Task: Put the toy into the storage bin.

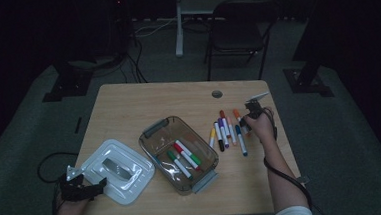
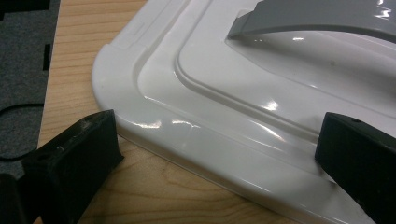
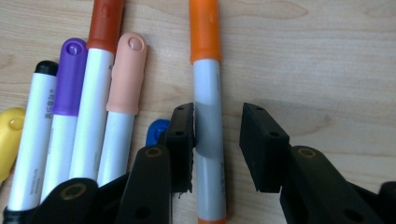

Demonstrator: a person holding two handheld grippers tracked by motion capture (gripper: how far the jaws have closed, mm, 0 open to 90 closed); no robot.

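Orange marker (image 3: 207, 93): on the table (image 1: 128, 104) at 3 o'clock of the box, apart from the row, so the jaws can straddle it.
Right tongs (image 3: 217, 147): not yet gripping; one pad touches the barrel, the other stands clear.
Left tongs (image 2: 215, 149): jaws spread, astride the lid (image 2: 224, 93) rim.
Markers (image 3: 93, 107): side by side, awaiting pickup.
Box (image 1: 179, 153): open at centre, three markers inside.

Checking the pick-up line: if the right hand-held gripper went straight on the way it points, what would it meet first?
Probably the orange-capped marker, already between the open jaws of the right hand-held gripper, one jaw close beside it, with the wooden table just beneath.
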